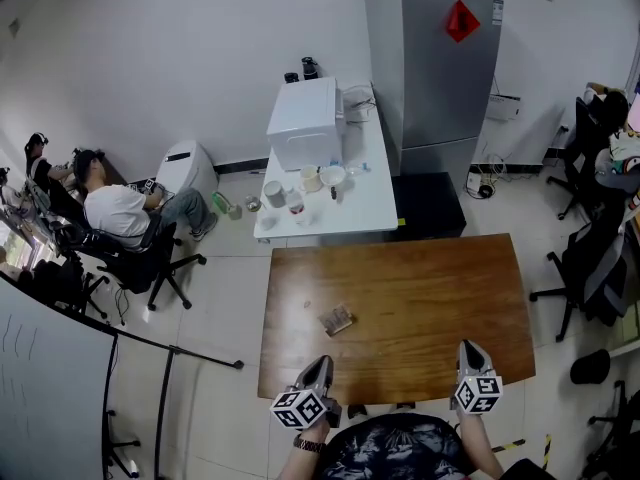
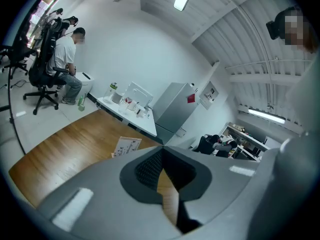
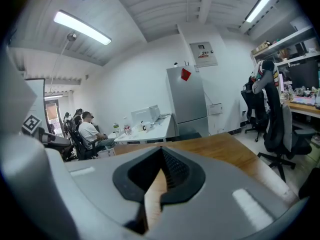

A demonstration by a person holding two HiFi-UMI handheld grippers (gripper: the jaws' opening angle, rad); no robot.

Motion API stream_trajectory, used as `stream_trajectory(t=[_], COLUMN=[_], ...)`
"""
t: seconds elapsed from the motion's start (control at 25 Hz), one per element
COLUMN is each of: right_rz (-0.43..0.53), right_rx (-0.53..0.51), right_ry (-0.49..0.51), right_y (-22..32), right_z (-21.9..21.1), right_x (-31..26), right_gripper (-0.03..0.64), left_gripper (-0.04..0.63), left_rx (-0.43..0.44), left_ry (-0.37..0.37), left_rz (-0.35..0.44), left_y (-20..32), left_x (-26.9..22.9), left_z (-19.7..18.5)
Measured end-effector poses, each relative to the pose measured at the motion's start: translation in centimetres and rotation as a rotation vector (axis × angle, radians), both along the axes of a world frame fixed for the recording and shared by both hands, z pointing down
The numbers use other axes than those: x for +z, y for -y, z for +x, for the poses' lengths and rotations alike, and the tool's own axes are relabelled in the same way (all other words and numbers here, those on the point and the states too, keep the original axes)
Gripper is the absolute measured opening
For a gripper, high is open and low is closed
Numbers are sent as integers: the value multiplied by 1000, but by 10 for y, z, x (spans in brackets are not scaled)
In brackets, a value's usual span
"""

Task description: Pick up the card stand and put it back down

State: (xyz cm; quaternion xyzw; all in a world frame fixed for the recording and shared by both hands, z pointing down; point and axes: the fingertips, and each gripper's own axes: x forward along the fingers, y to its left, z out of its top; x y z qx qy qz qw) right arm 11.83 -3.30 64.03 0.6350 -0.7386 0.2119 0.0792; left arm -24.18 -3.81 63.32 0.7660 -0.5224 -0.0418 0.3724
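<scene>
The card stand (image 1: 337, 319) is a small clear holder with a printed card, resting on the brown wooden table (image 1: 420, 298) a little left of its middle. It shows again in the left gripper view as the card stand (image 2: 125, 146), just beyond the jaws. My left gripper (image 1: 318, 366) rests at the table's near edge, jaws shut with nothing between them, a short way in front of the stand. My right gripper (image 1: 472, 353) sits at the near edge further right, also shut and empty, well clear of the stand.
A white side table (image 1: 370, 203) with a white box (image 1: 305, 123), cups and bottles stands behind the wooden table, beside a grey fridge (image 1: 435, 68). A seated person (image 1: 120, 213) is at the left. Office chairs (image 1: 585, 268) stand at the right.
</scene>
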Motion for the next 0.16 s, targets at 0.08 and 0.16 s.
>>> stream_trajectory(t=[0.08, 0.16], right_rz=[3, 5], right_rx=[-9, -16], right_ry=[-2, 0], right_y=[4, 8], right_z=[-1, -3], right_x=[1, 2], right_gripper=[-11, -11], left_gripper=[-3, -3], left_rx=[22, 43], left_ry=[-10, -22], left_rz=[-8, -16], left_y=[0, -1], left_x=[2, 5], left_z=[14, 26])
